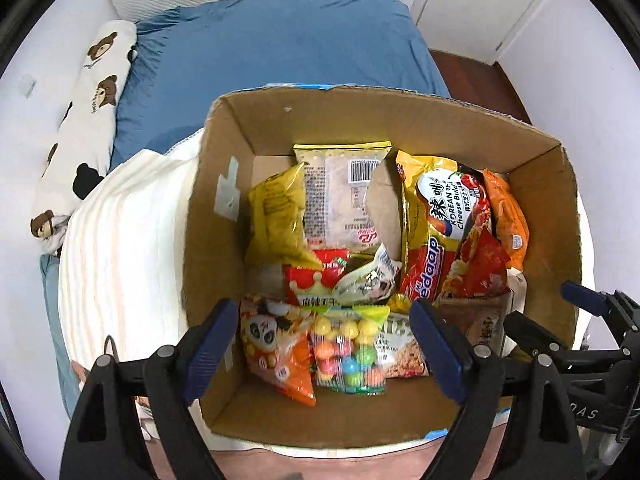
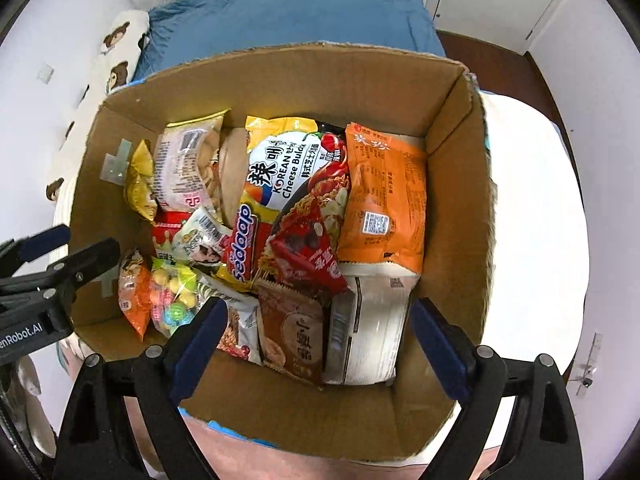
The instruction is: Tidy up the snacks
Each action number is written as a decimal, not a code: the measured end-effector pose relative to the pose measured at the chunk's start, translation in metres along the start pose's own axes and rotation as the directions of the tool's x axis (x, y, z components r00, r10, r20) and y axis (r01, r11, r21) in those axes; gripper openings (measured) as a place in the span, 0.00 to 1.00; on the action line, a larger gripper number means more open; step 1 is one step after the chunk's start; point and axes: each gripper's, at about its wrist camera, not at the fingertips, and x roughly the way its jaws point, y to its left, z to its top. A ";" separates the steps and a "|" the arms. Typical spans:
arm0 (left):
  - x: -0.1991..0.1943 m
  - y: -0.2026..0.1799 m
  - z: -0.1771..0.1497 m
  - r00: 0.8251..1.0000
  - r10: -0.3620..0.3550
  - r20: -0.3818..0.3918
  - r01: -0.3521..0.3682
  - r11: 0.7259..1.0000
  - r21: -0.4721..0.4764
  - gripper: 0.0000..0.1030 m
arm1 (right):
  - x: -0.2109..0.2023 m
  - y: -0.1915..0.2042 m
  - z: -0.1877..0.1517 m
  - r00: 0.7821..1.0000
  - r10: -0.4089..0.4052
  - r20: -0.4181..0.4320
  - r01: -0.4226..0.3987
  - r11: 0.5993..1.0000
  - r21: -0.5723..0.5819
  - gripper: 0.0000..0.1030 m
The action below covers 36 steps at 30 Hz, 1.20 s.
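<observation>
Overhead now:
Left tongs (image 1: 324,344): spread wide, holding nothing.
Right tongs (image 2: 316,340): likewise, over the cardboard box (image 2: 460,184).
Room: bare floor along the 6 o'clock wall.

A home bedroom: a bed with a blue sheet (image 1: 280,52), a bear-print pillow (image 1: 88,120), white walls and a dark wooden floor (image 1: 480,76).

box (image 1: 536,168): brown corrugated cardboard, matt, torn rough top edge
noodle packet (image 2: 288,168): glossy printed plastic film
candy bag (image 1: 350,348): clear shiny plastic, crinkled
orange packet (image 2: 384,196): plastic film, satin sheen
left gripper (image 1: 324,340): matt black plastic, blue pads
right gripper (image 2: 316,344): same finish
bedsheet (image 1: 280,48): blue cloth, matt, wrinkled
</observation>
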 end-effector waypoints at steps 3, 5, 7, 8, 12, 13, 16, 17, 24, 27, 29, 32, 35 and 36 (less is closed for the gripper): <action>-0.013 0.000 -0.014 0.999 -0.002 0.041 0.003 1.000 -0.013 0.85 | -0.014 0.001 -0.014 0.998 -0.005 0.057 0.004 1.000 0.009 0.92; -0.024 0.000 -0.024 0.997 0.001 0.079 0.000 1.000 -0.020 0.85 | -0.026 0.003 -0.026 0.995 -0.007 0.102 0.006 1.000 0.013 0.92; -0.038 0.000 -0.035 0.993 0.010 0.121 -0.007 1.000 -0.024 0.85 | -0.039 0.005 -0.038 0.989 -0.007 0.145 0.004 1.000 0.019 0.92; -0.046 -0.001 -0.041 0.989 0.016 0.144 -0.013 1.000 -0.023 0.85 | -0.045 0.006 -0.042 0.986 -0.007 0.164 0.004 1.000 0.020 0.92; -0.075 -0.002 -0.066 0.972 0.036 0.234 -0.032 0.999 -0.025 0.85 | -0.078 0.010 -0.068 0.967 -0.019 0.255 0.014 1.000 0.021 0.92; -0.082 -0.002 -0.072 0.966 0.039 0.254 -0.033 0.999 -0.030 0.85 | -0.085 0.012 -0.074 0.961 -0.018 0.277 0.012 1.000 0.022 0.92; -0.105 -0.003 -0.093 0.950 0.043 0.311 -0.034 0.999 -0.033 0.85 | -0.111 0.015 -0.094 0.942 -0.011 0.336 0.005 1.000 0.018 0.95; -0.112 -0.002 -0.099 0.943 0.043 0.329 -0.035 0.999 -0.031 0.85 | -0.121 0.017 -0.102 0.935 -0.003 0.355 -0.002 1.000 0.014 0.95; -0.165 -0.007 -0.152 0.899 0.041 0.436 -0.035 0.999 -0.022 0.85 | -0.181 0.027 -0.163 0.885 0.035 0.464 -0.036 0.999 -0.006 0.95; -0.184 -0.008 -0.177 0.879 0.047 0.475 -0.035 0.999 -0.034 0.85 | -0.208 0.031 -0.197 0.854 0.034 0.520 -0.033 0.999 -0.010 0.96; -0.197 -0.008 -0.196 0.866 0.041 0.499 -0.024 0.999 -0.040 0.85 | -0.220 0.033 -0.215 0.838 0.035 0.544 -0.033 0.999 -0.015 0.96; -0.212 -0.010 -0.218 0.848 0.060 0.527 -0.037 0.998 -0.052 0.85 | -0.240 0.037 -0.247 0.812 0.034 0.582 -0.027 0.999 -0.021 0.97; -0.229 -0.011 -0.240 0.828 0.071 0.556 -0.046 0.997 -0.060 0.85 | -0.259 0.040 -0.269 0.787 0.028 0.616 -0.013 0.999 -0.030 0.97; -0.235 -0.012 -0.247 0.822 0.072 0.565 -0.046 0.997 -0.061 0.85 | -0.266 0.042 -0.276 0.778 0.023 0.628 -0.004 0.999 -0.031 0.97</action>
